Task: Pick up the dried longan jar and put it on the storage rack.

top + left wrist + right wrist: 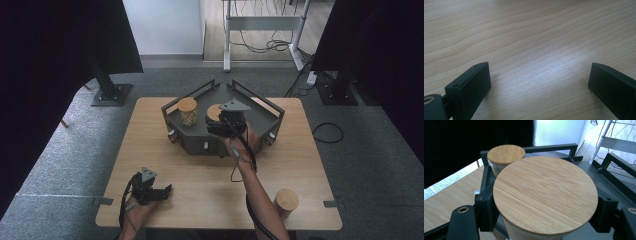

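Between your right tongs (544, 220) sits a jar with a bamboo lid (545, 195), pinched at both sides just under the lid and held over the dark tray (260, 117) at the worktop's (210, 180) far edge. From the high view, that jar's lid (214, 111) peeks out behind the tongs (220, 129), near the tray's middle.

Risks from here, as judgement:
- Grip is high on the jar, close to the lid. If the pads ride on the lid's edge rather than the glass, the lid could lift off and the body drop. Whether the jar's base already rests on the tray floor can't be told.
- A second jar (506, 157) stands just beside, toward the tray's far-left wall. Swing left while setting down and you may knock it.
- Tray rails (554, 147) rise around the rim; a low carry could catch one and jolt the jar.
- Your cable (245, 160) trails back across the worktop; a snag would tug your wrist.

Left tongs (539, 82): spread wide, nothing between them, resting low at the near-left corner (159, 192).

Count:
- Jars with bamboo lids: three. One held, one standing in the tray (188, 111), one (286, 202) at the near-right corner.
- Trays: one.
- Tongs: two.
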A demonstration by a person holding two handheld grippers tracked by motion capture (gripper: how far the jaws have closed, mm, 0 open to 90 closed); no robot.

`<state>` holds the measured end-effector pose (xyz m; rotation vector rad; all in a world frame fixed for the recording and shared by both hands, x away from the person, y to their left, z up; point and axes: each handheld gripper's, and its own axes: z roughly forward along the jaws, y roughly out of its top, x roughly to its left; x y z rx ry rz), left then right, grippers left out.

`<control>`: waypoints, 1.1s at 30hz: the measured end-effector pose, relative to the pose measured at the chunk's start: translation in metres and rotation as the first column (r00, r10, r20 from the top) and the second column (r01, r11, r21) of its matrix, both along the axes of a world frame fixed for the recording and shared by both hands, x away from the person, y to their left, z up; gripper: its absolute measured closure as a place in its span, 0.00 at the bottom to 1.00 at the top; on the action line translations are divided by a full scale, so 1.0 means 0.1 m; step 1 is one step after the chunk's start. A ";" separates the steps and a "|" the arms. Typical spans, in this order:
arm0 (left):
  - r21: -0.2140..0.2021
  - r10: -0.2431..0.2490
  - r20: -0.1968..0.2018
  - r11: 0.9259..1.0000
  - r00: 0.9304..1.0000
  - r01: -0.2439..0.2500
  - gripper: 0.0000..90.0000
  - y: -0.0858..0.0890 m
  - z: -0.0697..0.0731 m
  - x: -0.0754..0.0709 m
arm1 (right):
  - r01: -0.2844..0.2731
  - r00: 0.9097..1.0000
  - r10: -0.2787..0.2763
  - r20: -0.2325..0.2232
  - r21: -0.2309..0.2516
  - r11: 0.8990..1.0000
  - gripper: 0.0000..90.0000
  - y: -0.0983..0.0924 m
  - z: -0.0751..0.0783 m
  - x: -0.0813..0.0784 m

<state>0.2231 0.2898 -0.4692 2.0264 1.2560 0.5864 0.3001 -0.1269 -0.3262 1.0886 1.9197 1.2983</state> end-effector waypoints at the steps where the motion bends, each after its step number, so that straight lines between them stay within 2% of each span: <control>1: 0.000 0.000 0.001 1.000 1.000 0.000 0.05 0.00 0.00 0.00 | 0.004 1.000 -0.004 0.002 -0.002 1.000 0.28 0.01 0.01 0.01; 10: 0.000 -0.003 0.000 1.000 1.000 0.003 0.05 0.00 0.00 0.00 | 0.024 1.000 -0.024 0.004 -0.009 1.000 0.28 0.06 0.01 0.13; 14: 0.001 -0.004 0.001 1.000 1.000 0.004 0.05 0.00 0.00 0.00 | 0.041 0.999 -0.040 0.013 -0.029 0.999 0.28 0.12 -0.02 0.19; 23: 0.002 -0.007 -0.001 1.000 1.000 0.007 0.05 0.01 0.00 0.00 | 0.076 0.997 -0.075 0.018 -0.049 0.996 0.28 0.22 -0.17 0.35; 33: 0.002 -0.008 -0.001 1.000 1.000 0.008 0.04 0.01 0.00 0.00 | 0.095 0.995 -0.095 -0.001 -0.031 0.995 0.28 0.23 -0.31 0.46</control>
